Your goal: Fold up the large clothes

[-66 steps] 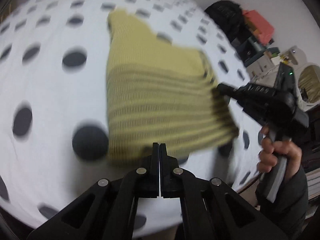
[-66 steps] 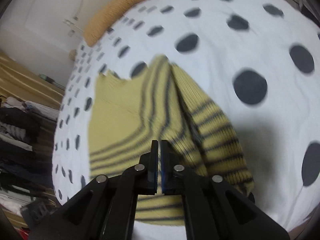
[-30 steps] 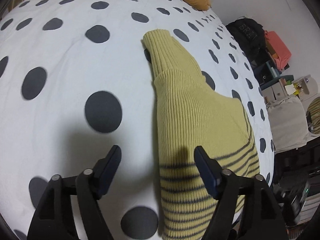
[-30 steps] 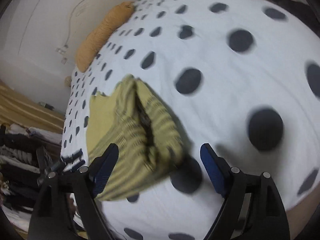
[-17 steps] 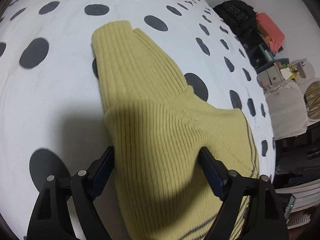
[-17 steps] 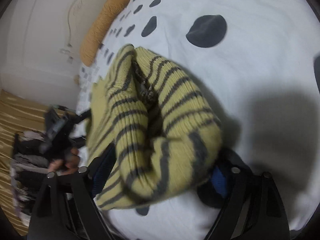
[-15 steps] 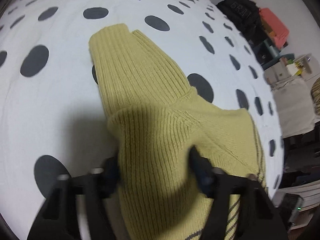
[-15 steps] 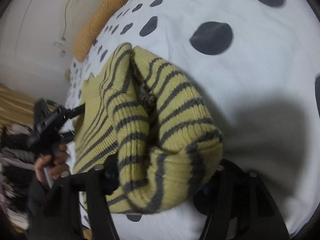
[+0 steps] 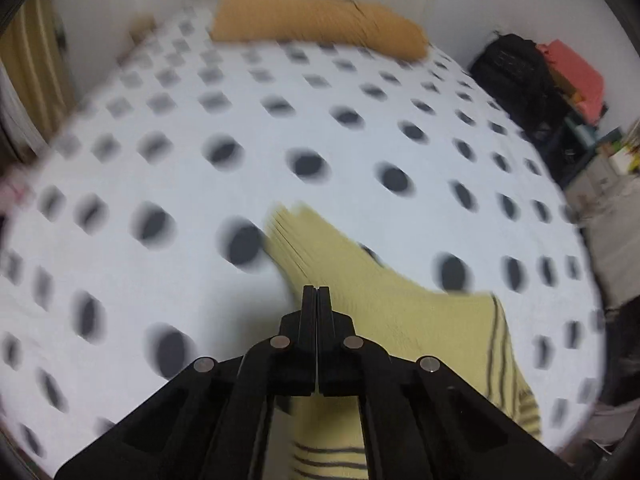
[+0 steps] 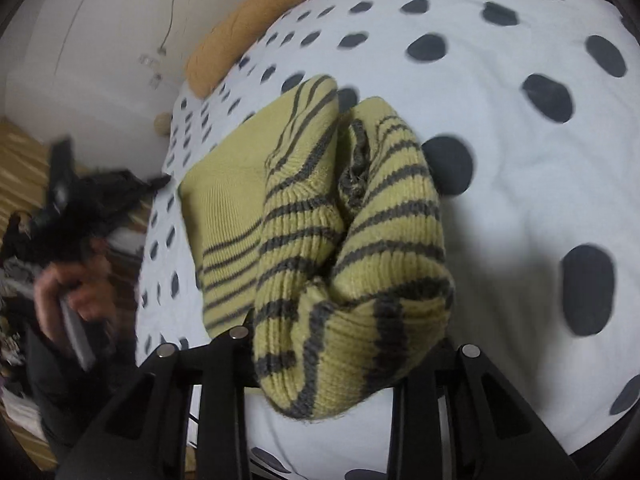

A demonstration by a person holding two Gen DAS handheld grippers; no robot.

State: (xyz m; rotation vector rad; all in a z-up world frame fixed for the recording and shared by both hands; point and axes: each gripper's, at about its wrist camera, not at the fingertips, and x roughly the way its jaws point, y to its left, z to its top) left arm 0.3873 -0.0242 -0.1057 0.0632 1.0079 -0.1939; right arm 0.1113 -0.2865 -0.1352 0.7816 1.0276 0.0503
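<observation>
A folded yellow knit sweater with dark grey stripes (image 9: 420,332) (image 10: 320,220) lies on the white bed cover with black dots (image 9: 200,120) (image 10: 520,160). My left gripper (image 9: 317,292) is shut with nothing between its fingers, raised over the sweater's plain yellow end. In the right wrist view it is a dark blur (image 10: 80,200) held by a hand at the left. My right gripper (image 10: 344,360) is open, with its jaws on either side of the bulky striped folded end; its fingertips are hidden by the knit.
An orange pillow (image 9: 320,24) (image 10: 248,20) lies at the head of the bed. A black backpack (image 9: 516,76), a coral box (image 9: 576,76) and shelves stand beside the bed. A wall with a cable (image 10: 176,20) is behind the pillow.
My left gripper has shut and lifted back from the sweater; its view now takes in the whole bed. My right gripper stays open around the striped end.
</observation>
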